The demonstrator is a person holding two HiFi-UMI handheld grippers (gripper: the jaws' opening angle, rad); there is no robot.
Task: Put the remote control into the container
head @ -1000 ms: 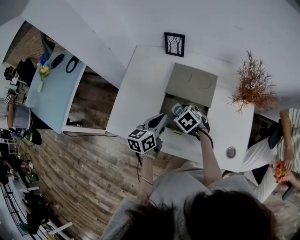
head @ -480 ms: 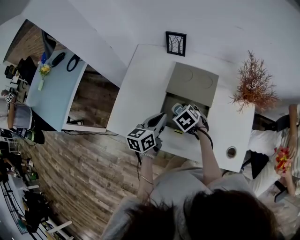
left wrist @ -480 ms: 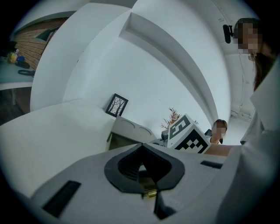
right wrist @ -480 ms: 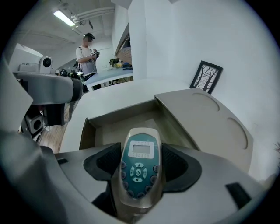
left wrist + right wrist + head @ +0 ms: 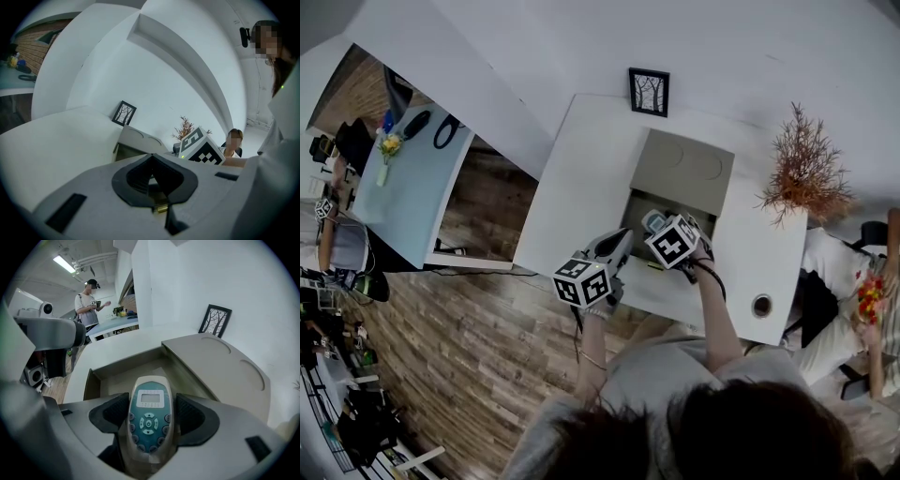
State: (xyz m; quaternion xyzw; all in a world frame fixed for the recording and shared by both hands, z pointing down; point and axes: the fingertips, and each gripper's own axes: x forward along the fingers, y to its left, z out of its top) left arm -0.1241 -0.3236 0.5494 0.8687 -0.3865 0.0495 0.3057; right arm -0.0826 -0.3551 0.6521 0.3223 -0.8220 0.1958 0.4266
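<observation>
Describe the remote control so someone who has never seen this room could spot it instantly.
Find the white counter, then the open beige container on it. At its opening, the right gripper clamps the remote control. It is the only buttoned thing there: pale casing, teal face, small screen.

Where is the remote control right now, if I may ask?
In the right gripper view, the remote control sits clamped between the right gripper's fingers, over the open container's near edge.
</observation>
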